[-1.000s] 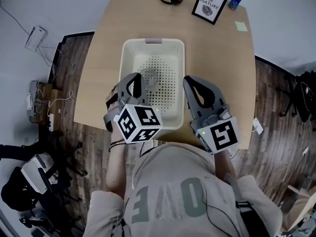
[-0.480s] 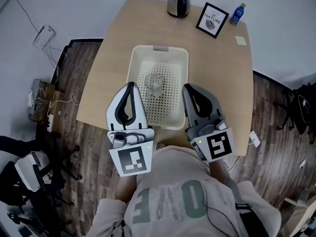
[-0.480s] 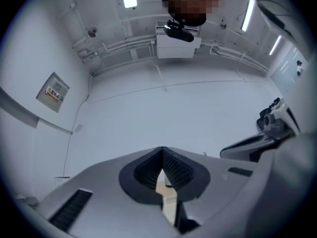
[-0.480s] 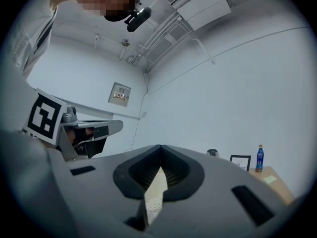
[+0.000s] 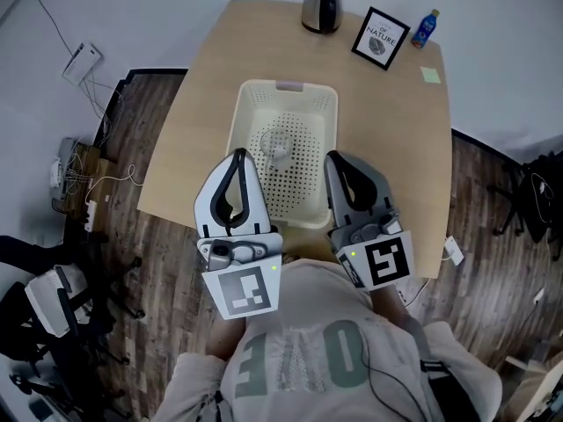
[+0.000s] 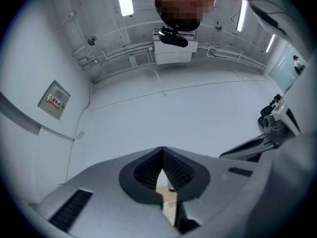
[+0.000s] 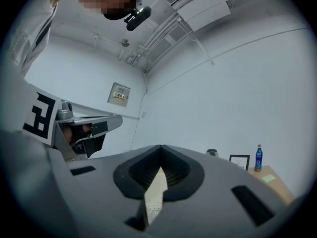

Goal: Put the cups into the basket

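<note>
A cream perforated basket (image 5: 250,104) sits on the wooden table (image 5: 198,86), and one clear cup (image 5: 275,144) rests on its floor. My left gripper (image 5: 239,155) hovers over the basket's near left corner, tips touching and nothing held. The right gripper (image 5: 338,159) hangs beside the basket's near right corner, also shut and empty. In the left gripper view the gripper (image 6: 162,150) points up at a white wall. In the right gripper view the gripper (image 7: 161,148) does the same. Slivers of the basket show through both gaps.
At the table's far edge stand a steel kettle (image 5: 322,5), a framed picture (image 5: 381,38) and a blue bottle (image 5: 425,27). A yellow sticky note (image 5: 430,75) lies near the right edge. Cables and a power strip (image 5: 84,202) lie on the floor at the left.
My left gripper has drawn back toward the body and straightened, its marker cube now facing up. The right gripper has hardly moved. The cup stays in the basket.
</note>
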{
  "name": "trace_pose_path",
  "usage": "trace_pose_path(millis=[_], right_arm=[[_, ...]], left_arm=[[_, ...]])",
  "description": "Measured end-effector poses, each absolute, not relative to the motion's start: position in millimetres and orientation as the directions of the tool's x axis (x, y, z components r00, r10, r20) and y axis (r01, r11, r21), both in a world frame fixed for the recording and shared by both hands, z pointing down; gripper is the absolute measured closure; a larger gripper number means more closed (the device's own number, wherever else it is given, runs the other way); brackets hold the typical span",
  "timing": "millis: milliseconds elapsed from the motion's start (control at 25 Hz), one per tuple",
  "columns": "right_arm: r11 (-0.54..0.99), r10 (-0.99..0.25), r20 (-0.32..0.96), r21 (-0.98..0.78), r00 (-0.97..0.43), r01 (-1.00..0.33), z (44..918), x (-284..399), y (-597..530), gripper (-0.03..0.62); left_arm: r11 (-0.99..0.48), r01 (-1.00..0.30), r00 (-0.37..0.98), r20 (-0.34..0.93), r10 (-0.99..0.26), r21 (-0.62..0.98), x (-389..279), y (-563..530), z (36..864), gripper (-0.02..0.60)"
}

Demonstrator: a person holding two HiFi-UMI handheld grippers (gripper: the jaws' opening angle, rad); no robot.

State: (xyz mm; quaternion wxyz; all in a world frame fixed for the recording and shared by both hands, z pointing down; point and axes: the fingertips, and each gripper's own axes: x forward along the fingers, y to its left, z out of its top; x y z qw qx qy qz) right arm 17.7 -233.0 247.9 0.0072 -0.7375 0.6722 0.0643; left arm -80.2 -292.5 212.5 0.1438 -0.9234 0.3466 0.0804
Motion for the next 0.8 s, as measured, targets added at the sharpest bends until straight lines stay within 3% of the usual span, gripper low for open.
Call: trace_pose_path(millis=[800], right_arm=[[-0.079,-0.991,-0.112,0.098,0.068,-0.992,247.1,13.6,-239.2,0.595]], left_arm=[[-0.702,-0.667,0.745,-0.234,-0.625,-0.249,-83.0,-295.9,217.5,0.575]])
